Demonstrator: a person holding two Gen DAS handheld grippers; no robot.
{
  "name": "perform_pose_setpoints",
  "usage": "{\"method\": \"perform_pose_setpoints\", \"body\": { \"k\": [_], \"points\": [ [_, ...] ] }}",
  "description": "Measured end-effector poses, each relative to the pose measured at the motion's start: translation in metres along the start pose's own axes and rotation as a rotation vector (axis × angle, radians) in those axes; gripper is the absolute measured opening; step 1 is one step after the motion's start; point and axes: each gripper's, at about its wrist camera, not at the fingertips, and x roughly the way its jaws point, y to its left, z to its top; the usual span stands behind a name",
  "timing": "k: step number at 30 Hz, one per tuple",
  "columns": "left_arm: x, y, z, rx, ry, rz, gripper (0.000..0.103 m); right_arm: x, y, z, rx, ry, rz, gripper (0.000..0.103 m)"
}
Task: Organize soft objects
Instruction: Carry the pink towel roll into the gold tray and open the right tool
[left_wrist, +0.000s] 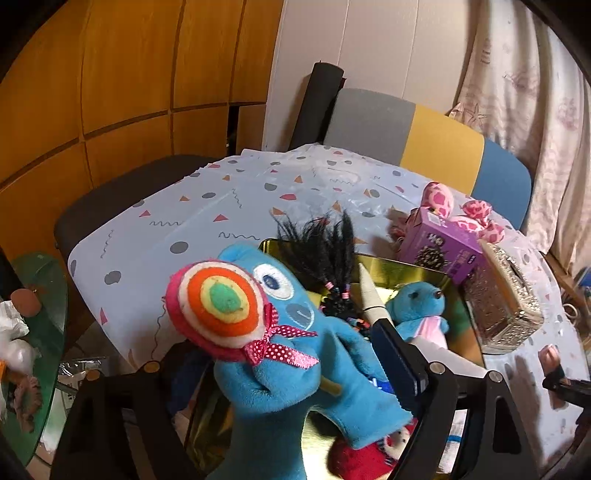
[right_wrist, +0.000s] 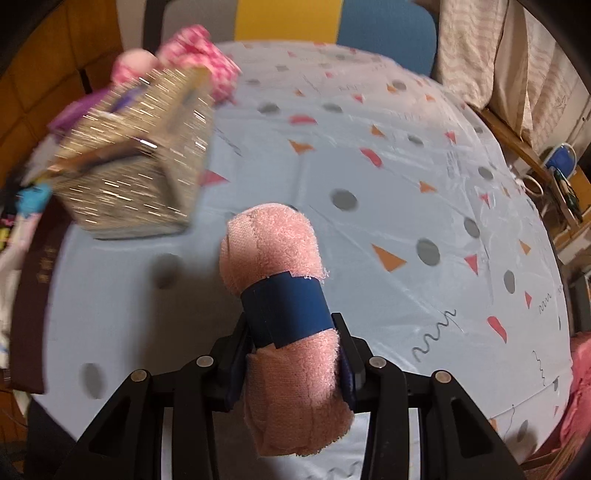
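Observation:
My left gripper (left_wrist: 288, 373) is shut on a blue plush puppet (left_wrist: 291, 354) that carries a felt lollipop (left_wrist: 218, 306) with a red dotted bow; it hangs above a gold tray (left_wrist: 402, 267). In the tray lie a small blue teddy (left_wrist: 419, 308), a black-haired doll (left_wrist: 327, 258) and a red plush (left_wrist: 369, 456). My right gripper (right_wrist: 291, 365) is shut on a rolled pink towel (right_wrist: 280, 295) with a dark blue band, held above the tablecloth. That towel and gripper show small at the right edge of the left wrist view (left_wrist: 554, 363).
A glittery gold box (right_wrist: 136, 162) stands left of the towel; it also shows right of the tray (left_wrist: 498, 295). A purple box (left_wrist: 443, 243) and pink spotted plush (left_wrist: 439, 199) sit behind. Patterned tablecloth (right_wrist: 406, 184) covers the table. A multicoloured chair (left_wrist: 424, 136) is beyond.

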Motion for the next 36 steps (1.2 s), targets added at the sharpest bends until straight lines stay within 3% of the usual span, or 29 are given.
{"method": "perform_pose_setpoints", "body": {
  "k": [9,15,22,28,32,34,36],
  "points": [
    [-0.014,-0.01,-0.001,-0.006,-0.014,-0.016,0.088,-0.084,0.078,0.019,-0.194,-0.213,0.157,0.041],
    [-0.017,-0.008,-0.002,-0.014,-0.016,-0.019,0.088,-0.103,0.15,0.035,-0.317,-0.239,0.296,0.041],
    [-0.018,-0.006,-0.001,-0.02,-0.017,-0.025,0.088,-0.074,0.235,0.066,-0.405,-0.192,0.418,0.041],
    [-0.017,-0.004,-0.001,-0.028,-0.016,-0.025,0.088,-0.021,0.285,0.074,-0.405,-0.096,0.408,0.041],
    [-0.016,-0.004,-0.002,-0.023,-0.016,-0.021,0.091,0.026,0.309,0.065,-0.439,0.016,0.342,0.049],
    [-0.016,-0.005,-0.002,-0.025,-0.014,-0.021,0.092,0.028,0.311,0.061,-0.437,-0.012,0.342,0.051],
    [-0.017,-0.005,-0.001,-0.025,-0.013,-0.018,0.096,0.022,0.307,0.06,-0.409,-0.03,0.391,0.062]
  ]
}}
